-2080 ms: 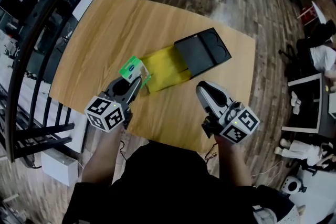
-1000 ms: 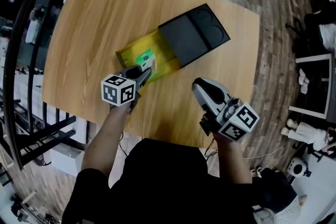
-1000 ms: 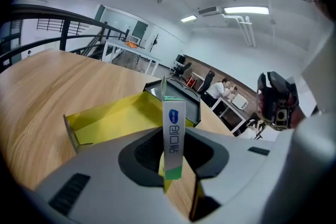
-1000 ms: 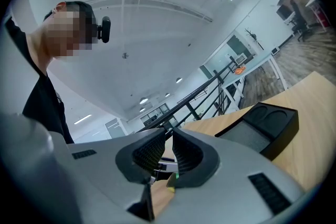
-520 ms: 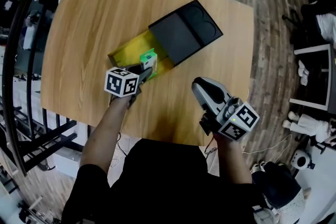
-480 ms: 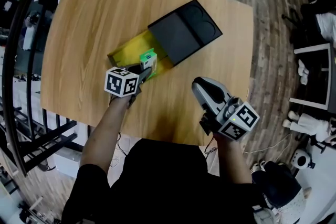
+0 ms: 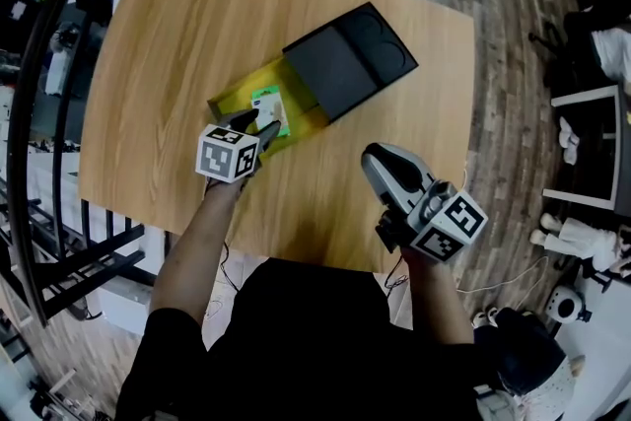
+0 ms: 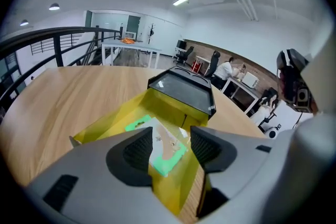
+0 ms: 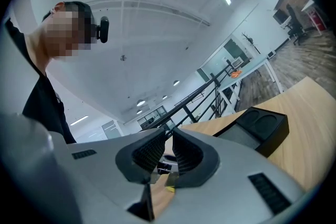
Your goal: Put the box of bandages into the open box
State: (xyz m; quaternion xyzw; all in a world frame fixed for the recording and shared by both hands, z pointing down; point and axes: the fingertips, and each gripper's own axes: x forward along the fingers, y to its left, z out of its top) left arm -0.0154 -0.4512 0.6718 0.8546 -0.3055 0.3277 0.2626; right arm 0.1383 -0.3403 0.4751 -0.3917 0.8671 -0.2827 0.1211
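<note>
Releasing, left claw (image 7: 258,121): we see it spread, its jaws just opened, pads clear of the bandage box (image 7: 266,103) below
Bandage box: lying flat inside the yellow open box (image 7: 223,100), near its black lid (image 7: 345,62)
Right claw (image 7: 378,161): pressed together, empty, well apart over the worktop (image 7: 177,44)
Risk: pulling back low, we judge a jaw could catch the yellow wall and drag the box

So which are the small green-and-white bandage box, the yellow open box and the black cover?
Green-and-white cardboard bandage box (image 7: 267,105): head view, its printed top face.
Yellow open cardboard box (image 8: 100,127): left gripper view, bare inner surface.
Black rectangular cover (image 7: 345,64): head view, middle of flat top.
</note>
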